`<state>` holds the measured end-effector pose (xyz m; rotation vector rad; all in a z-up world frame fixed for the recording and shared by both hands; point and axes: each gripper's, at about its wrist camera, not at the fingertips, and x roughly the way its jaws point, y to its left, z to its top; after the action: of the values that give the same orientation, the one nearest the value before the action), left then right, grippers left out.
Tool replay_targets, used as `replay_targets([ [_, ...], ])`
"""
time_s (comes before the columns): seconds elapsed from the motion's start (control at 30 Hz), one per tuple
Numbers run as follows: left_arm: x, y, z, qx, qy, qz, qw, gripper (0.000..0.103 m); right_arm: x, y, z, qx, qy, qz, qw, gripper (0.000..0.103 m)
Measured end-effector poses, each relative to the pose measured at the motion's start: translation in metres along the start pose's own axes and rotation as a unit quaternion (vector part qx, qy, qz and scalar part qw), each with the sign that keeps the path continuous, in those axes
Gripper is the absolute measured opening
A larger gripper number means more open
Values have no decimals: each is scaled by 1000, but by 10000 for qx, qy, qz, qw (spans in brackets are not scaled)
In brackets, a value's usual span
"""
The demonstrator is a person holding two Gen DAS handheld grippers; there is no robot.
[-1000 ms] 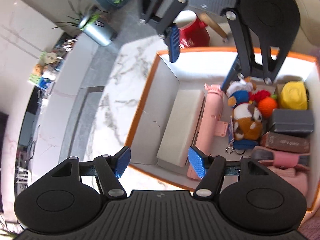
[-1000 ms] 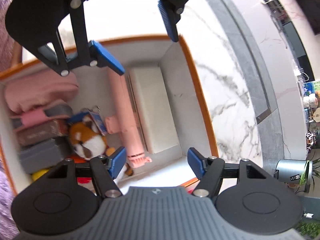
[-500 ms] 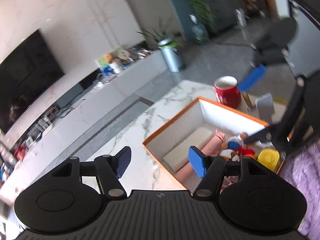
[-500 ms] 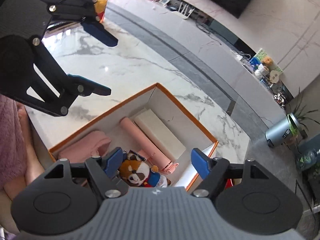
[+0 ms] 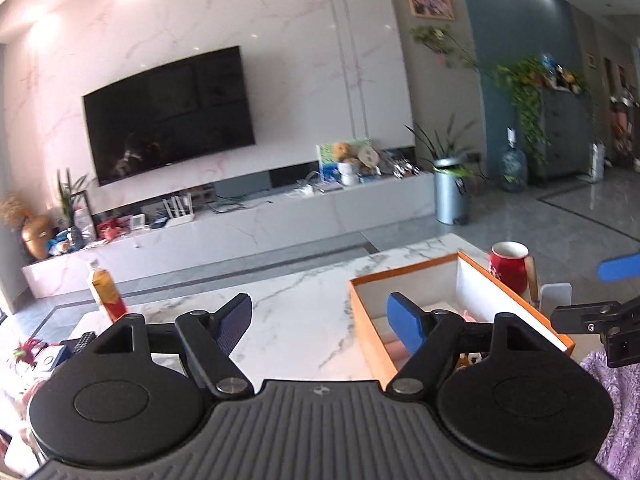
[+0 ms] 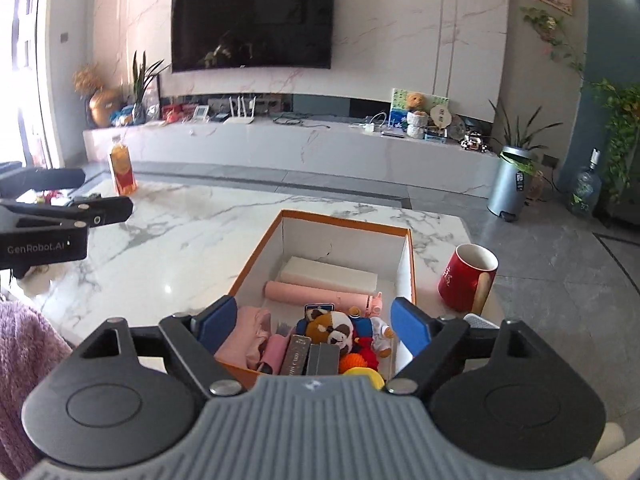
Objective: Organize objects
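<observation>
Below my right gripper [image 6: 310, 324], orange box [image 6: 256, 250] sits packed: raccoon plush [image 6: 330, 326], pink bottle [image 6: 316, 294], white block [image 6: 332, 274]. Both tools spread, empty. Left gripper [image 5: 320, 318] level above marble table [image 5: 296, 304]. Judge packing done; next, check red mug [image 6: 466, 278], tea bottle [image 6: 122, 170] for stowing.

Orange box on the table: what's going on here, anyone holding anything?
Nobody is. Both tools, left and right, are open and empty, held above the marble table. The orange box is already packed: white block, pink tube, plush toy, pink cloth. A red mug stands beside it.
</observation>
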<state>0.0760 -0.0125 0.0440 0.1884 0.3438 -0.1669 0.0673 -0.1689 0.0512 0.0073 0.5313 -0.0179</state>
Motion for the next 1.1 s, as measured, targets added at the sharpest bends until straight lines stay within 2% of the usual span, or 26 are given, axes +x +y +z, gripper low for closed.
replay_targets([
  [0.07,-6,-4,0,-65,-68,95,9999,90,-8,2,-7,293,-186,-73,9994,87],
  [0.17,-11,-8,-3,-138,-113,-7,9998,92,-17,5,-18,558,-440,-166,9973,90],
  [0.27,-6,-12,-12,-317,79,-45,9995,92,-13,11,-30,558,-565,-384,9961,91],
  [0.43,16,-17,-35,-346,669,-10,9972,92,2,14,-51,539,-379,-489,9966,93],
  [0.57,27,-26,-52,-246,937,65,9953,92,17,12,-68,683,-128,-469,9965,94],
  [0.8,28,-37,-66,-116,1067,175,9941,92,25,10,-82,539,-172,-652,9963,94],
  [1.1,27,-41,-64,15,1114,311,9933,92,30,-6,-86,864,-218,-646,9939,95],
])
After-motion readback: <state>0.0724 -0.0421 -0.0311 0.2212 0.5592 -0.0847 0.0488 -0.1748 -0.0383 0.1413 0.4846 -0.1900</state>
